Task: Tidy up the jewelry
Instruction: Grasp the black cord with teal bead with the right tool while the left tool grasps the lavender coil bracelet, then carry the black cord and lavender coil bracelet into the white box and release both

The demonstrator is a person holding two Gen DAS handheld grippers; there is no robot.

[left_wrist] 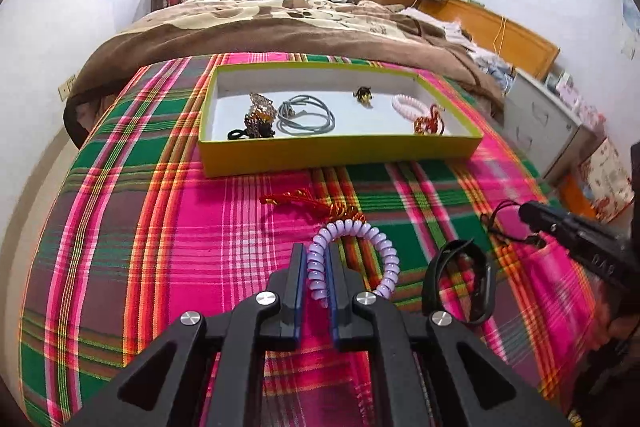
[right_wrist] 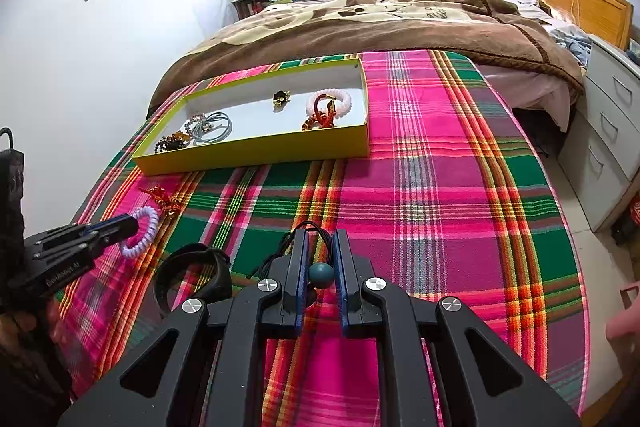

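Lilac spiral coil bracelet [left_wrist: 352, 259], springy and light, lay on the plaid cloth [left_wrist: 160, 247]; left gripper [left_wrist: 316, 259] jaws were clamped on its side. Right gripper [right_wrist: 320, 259] jaws were closed on a black cord [right_wrist: 316, 231].

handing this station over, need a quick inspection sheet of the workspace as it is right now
surface: plaid cloth in pink and green, spread over the end of a bed.
job's things: yellow tray holds bracelets, grey cord loops and a pink coil band; red tassel charm and black strap lie on the cloth.
clutter: nothing seen on the cloth beyond the jewelry.
grippers: left gripper shut on the purple coil band; right gripper shut on the black cord with a teal bead.
cables: yellow cable hangs by the headboard.
surroundings: brown blanket, wooden wardrobe, grey drawers, chair under the window.
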